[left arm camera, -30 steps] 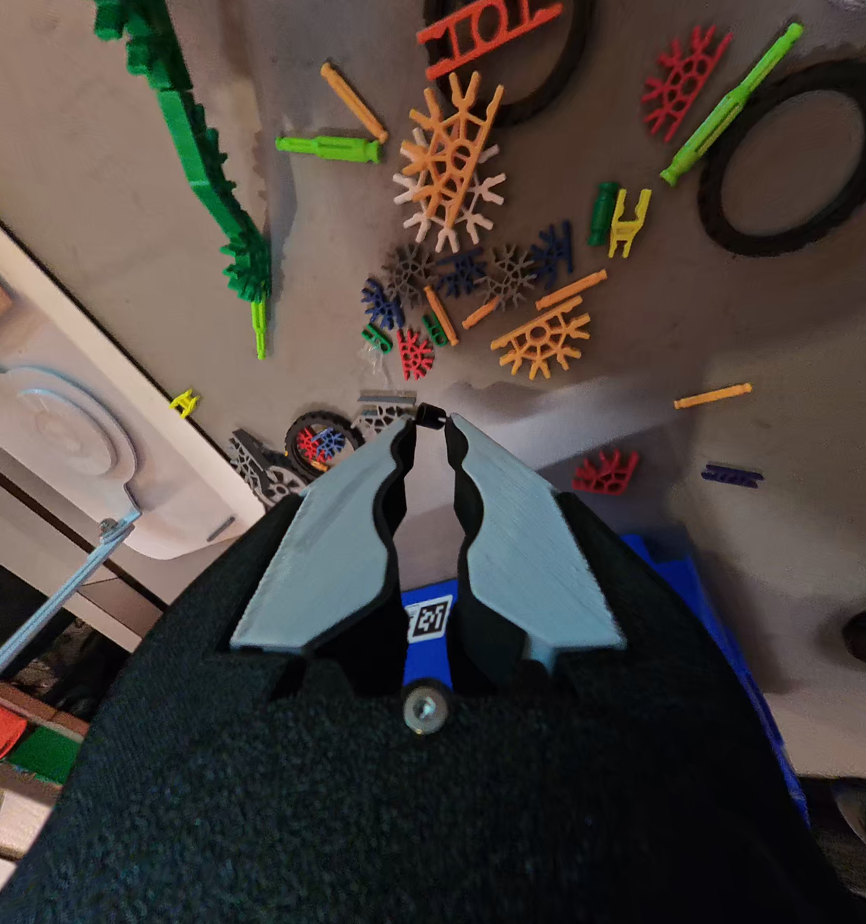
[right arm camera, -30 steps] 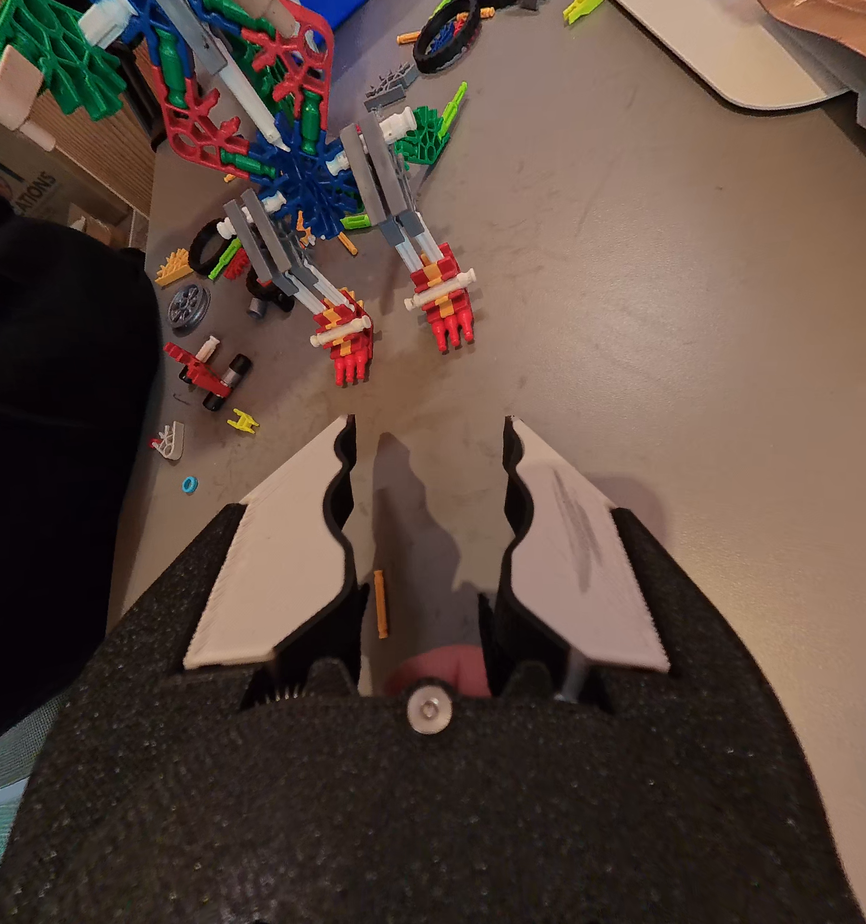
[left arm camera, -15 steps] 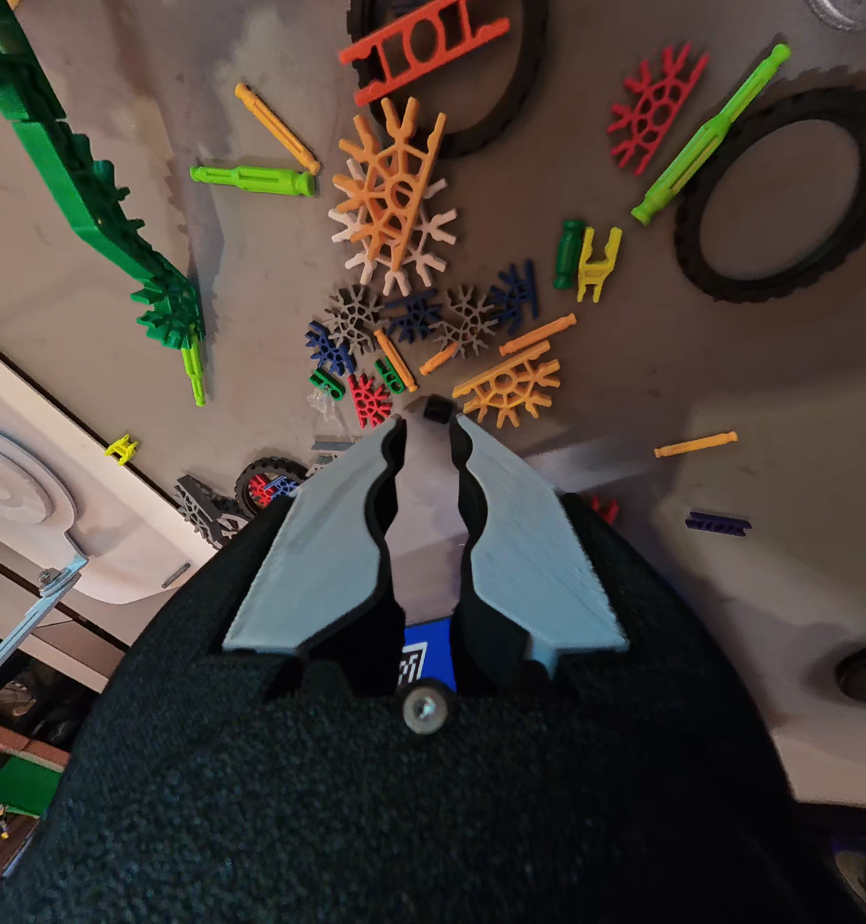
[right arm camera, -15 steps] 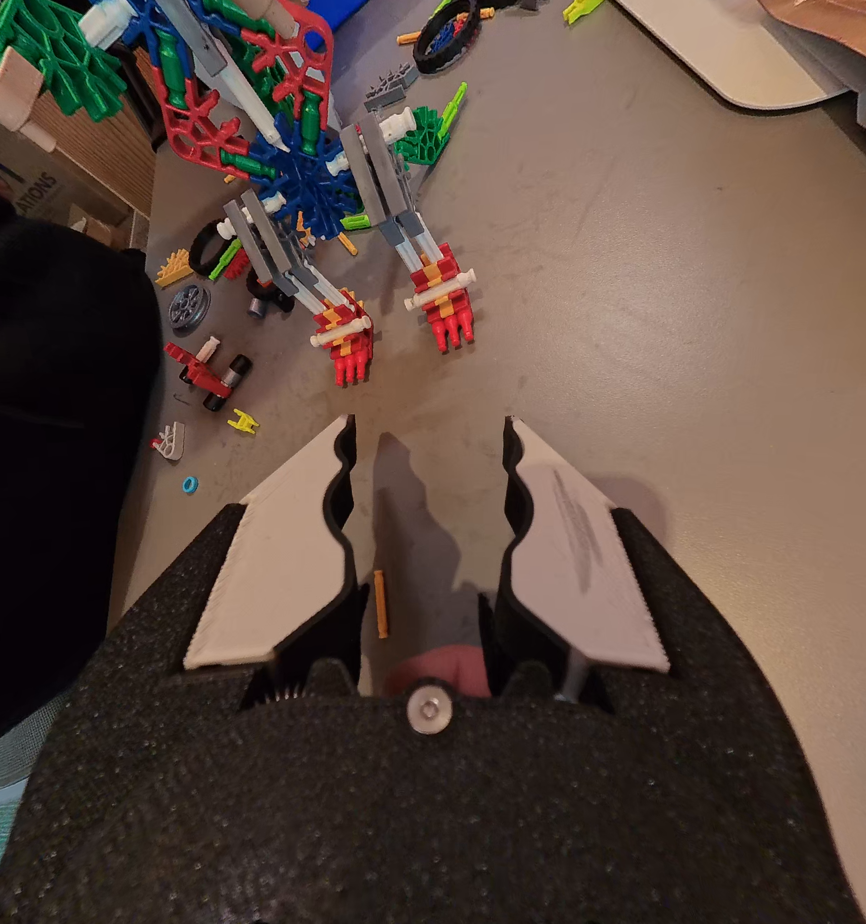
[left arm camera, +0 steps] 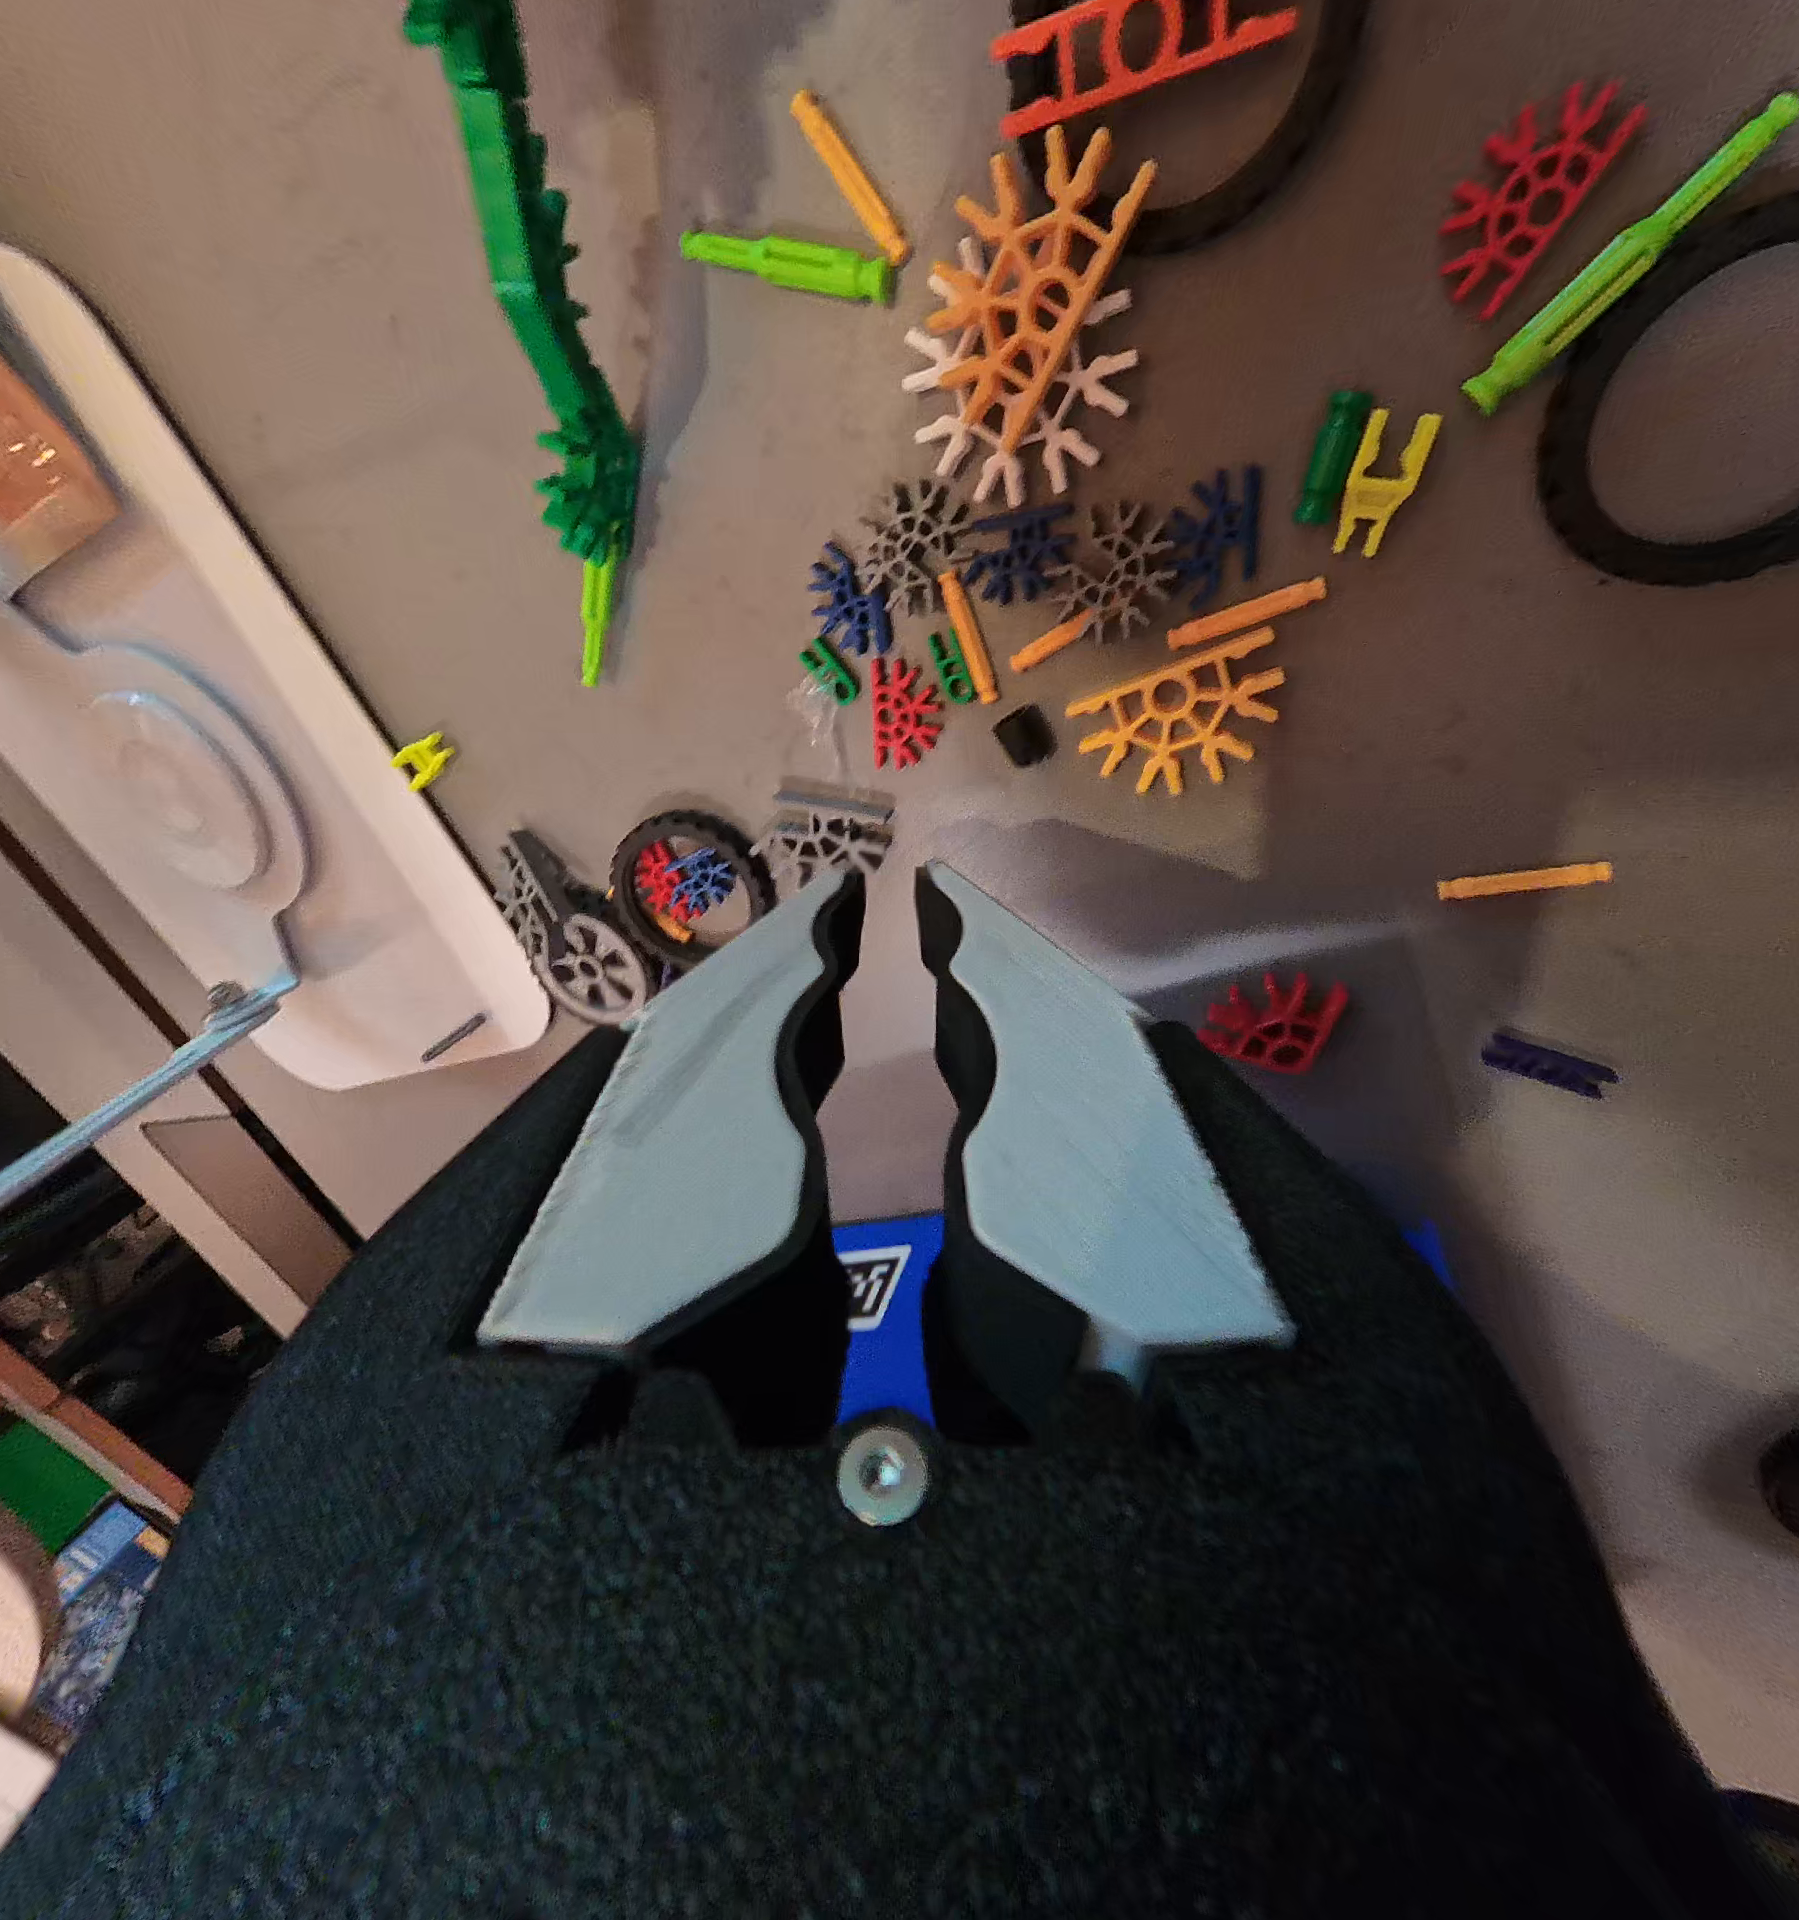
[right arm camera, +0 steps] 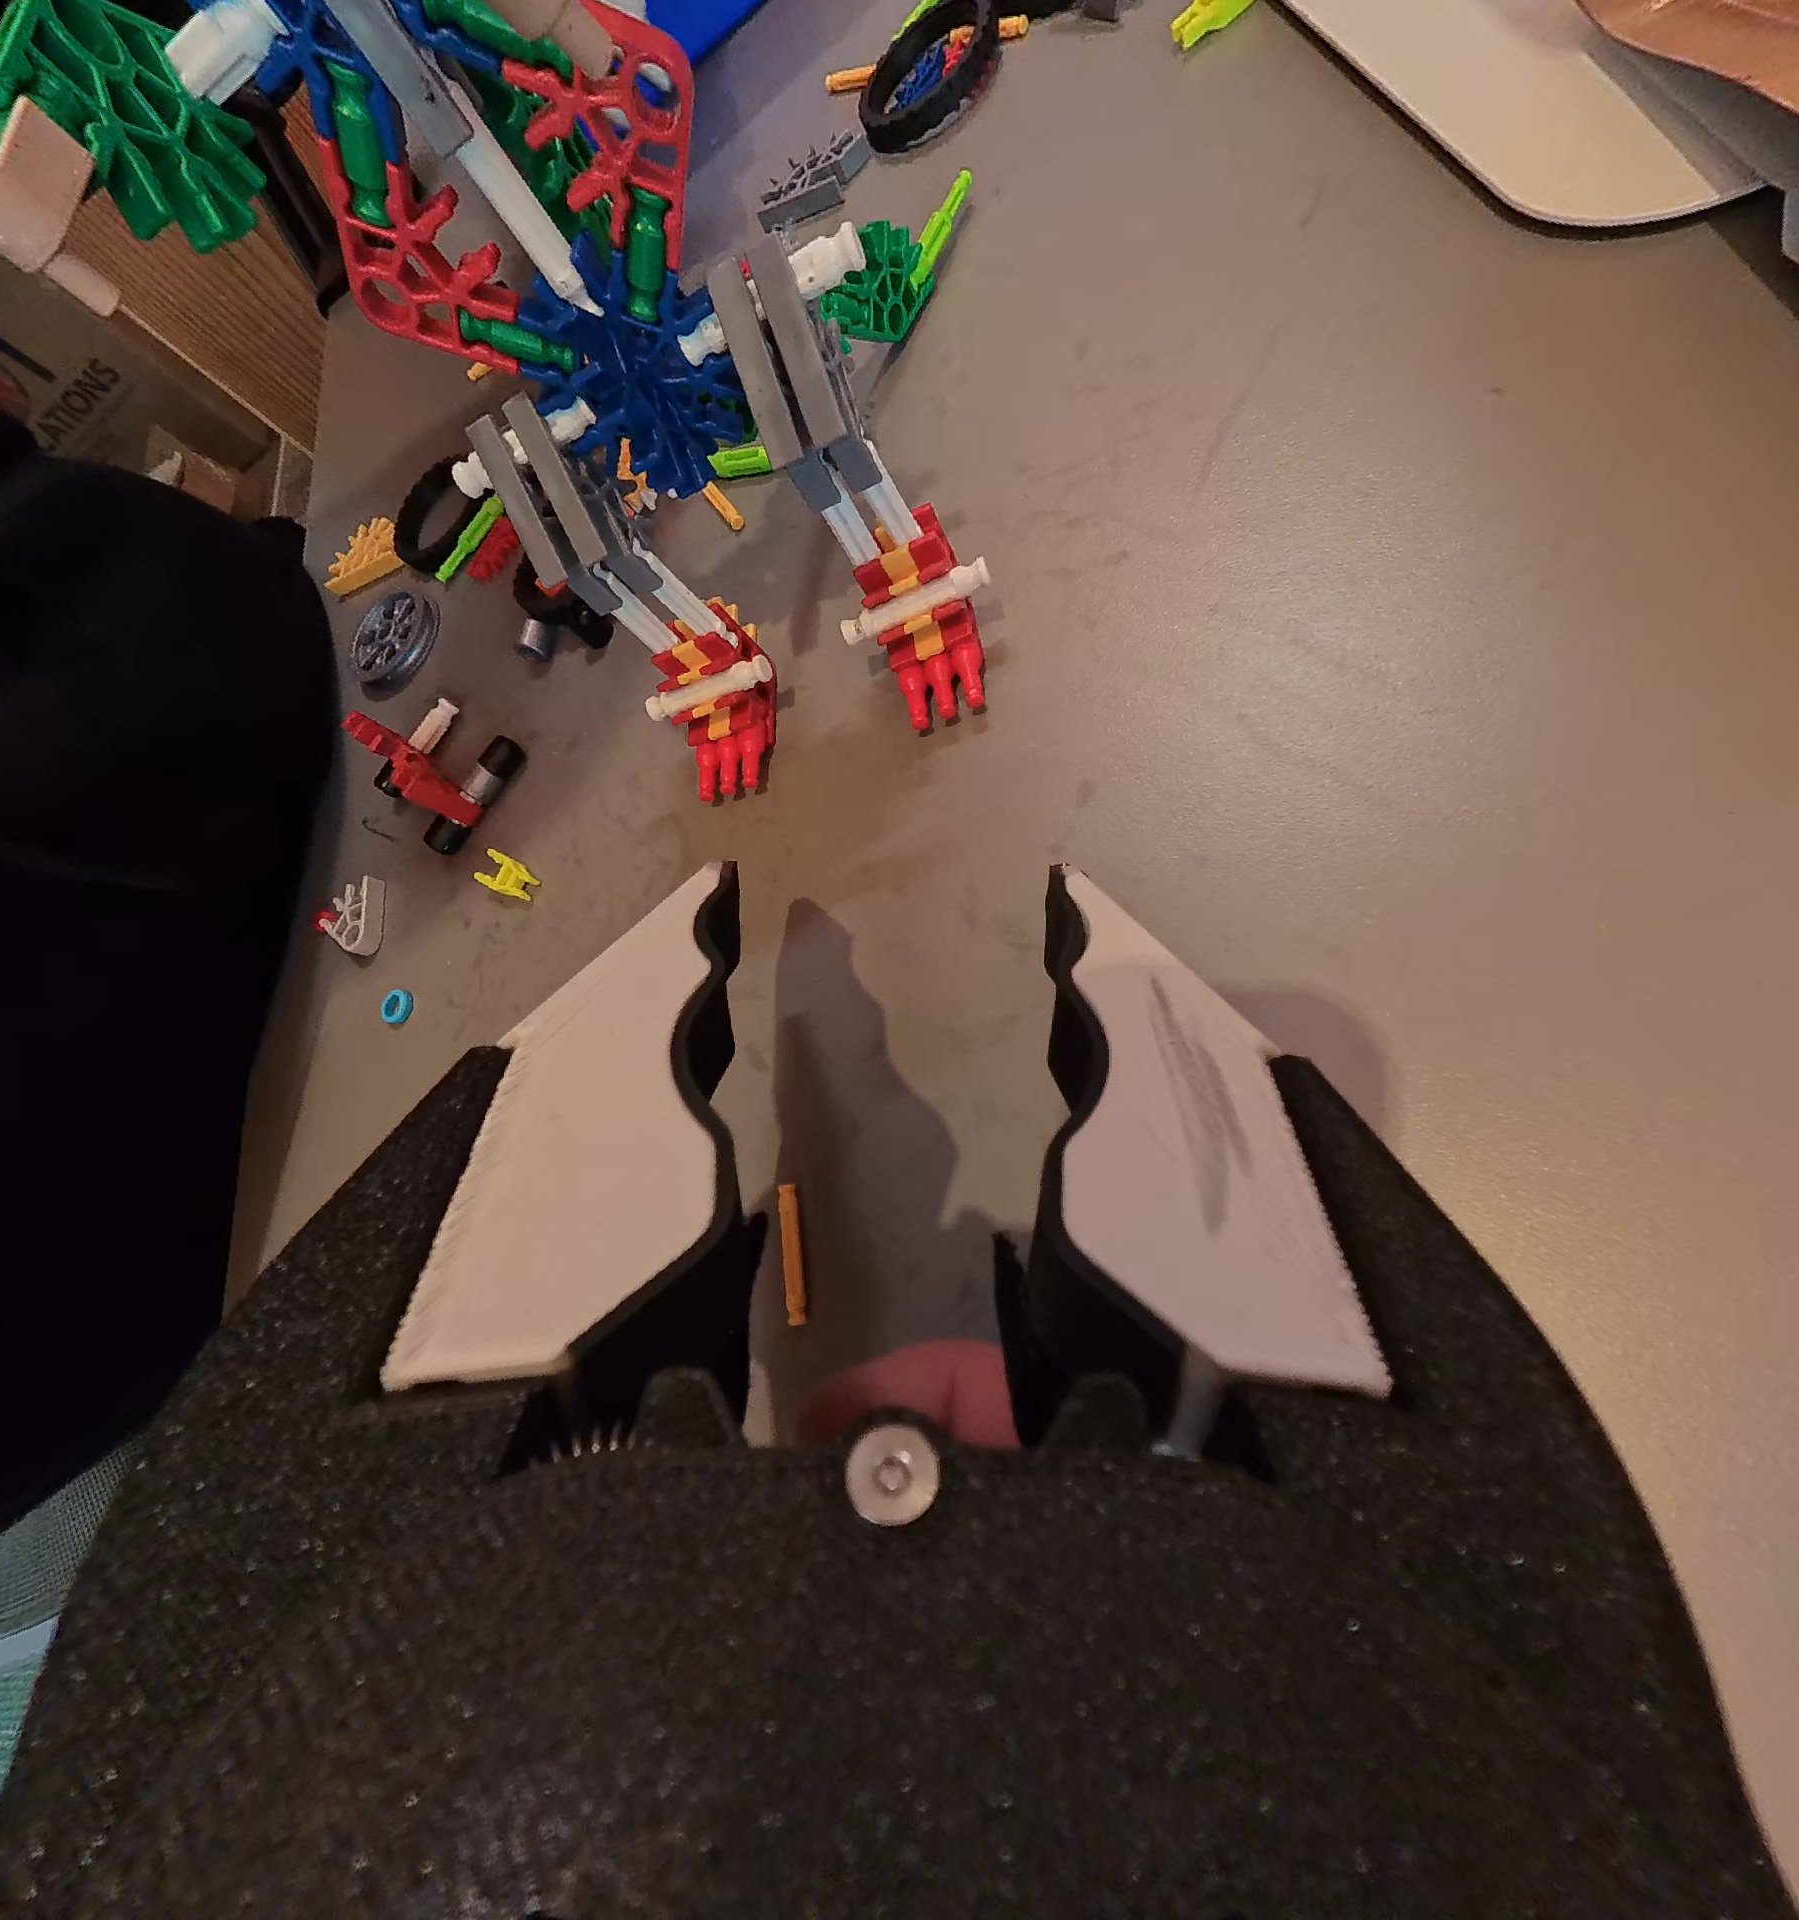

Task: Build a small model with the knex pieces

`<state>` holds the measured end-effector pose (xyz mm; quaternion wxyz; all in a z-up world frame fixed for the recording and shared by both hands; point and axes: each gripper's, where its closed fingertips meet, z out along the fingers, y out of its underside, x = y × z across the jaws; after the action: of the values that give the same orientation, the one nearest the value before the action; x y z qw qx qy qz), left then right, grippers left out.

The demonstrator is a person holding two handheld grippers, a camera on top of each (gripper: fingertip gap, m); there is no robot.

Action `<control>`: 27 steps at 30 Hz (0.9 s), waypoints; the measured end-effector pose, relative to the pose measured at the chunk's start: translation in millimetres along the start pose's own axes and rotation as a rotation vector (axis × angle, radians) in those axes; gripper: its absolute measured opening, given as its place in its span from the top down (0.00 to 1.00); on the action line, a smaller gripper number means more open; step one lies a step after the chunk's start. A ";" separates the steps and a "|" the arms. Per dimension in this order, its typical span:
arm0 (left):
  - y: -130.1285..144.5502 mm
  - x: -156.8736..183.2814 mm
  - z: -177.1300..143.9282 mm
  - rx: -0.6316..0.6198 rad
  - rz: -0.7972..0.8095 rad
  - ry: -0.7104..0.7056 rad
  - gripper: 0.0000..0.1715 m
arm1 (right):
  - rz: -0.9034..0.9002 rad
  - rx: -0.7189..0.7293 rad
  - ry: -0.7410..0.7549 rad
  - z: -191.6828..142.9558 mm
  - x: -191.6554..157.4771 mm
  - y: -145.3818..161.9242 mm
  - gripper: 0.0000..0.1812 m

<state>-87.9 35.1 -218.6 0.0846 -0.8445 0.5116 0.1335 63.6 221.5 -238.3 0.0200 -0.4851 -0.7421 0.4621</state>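
Dropped now — small black cap (left arm camera: pixel 1023 735) lies at 12 o'clock beyond left gripper (left arm camera: pixel 887 883), jaws narrowly parted, empty, beside orange connector (left arm camera: pixel 1175 717). Right gripper (right arm camera: pixel 893 878) unmoved, spread wide over bare table (right arm camera: pixel 1394 623) — toy model (right arm camera: pixel 614 343) at 11 o'clock.

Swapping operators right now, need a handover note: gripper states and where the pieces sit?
Left gripper: jaws a narrow gap apart, holding nothing. A small black piece lies on the table just ahead, between a red connector and an orange fan connector.
Right gripper: wide open, empty, over the table. An orange rod lies beneath it, between its fingers. The built model stands ahead, its red feet nearest.
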 end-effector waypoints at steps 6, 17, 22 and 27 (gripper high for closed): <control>17.1 -10.9 -22.7 0.018 -0.083 -0.079 1.00 | 0.000 0.000 0.000 0.0 0.0 0.0 0.68; 97.0 -23.8 -63.9 -0.086 -0.304 -0.228 0.93 | 0.001 0.000 0.000 0.0 -0.2 0.0 0.68; 122.3 -23.4 -70.1 -0.061 -0.413 -0.234 0.92 | 0.002 0.000 -0.001 -0.1 -0.1 -0.1 0.68; 124.5 -25.9 -73.4 -0.003 -0.461 -0.238 0.91 | 0.003 0.000 -0.001 -0.2 -0.1 -0.2 0.68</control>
<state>-199.5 -21.2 -141.5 0.1712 -0.9172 0.2921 0.2100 63.6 221.5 -238.0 0.0188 -0.4858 -0.7414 0.4625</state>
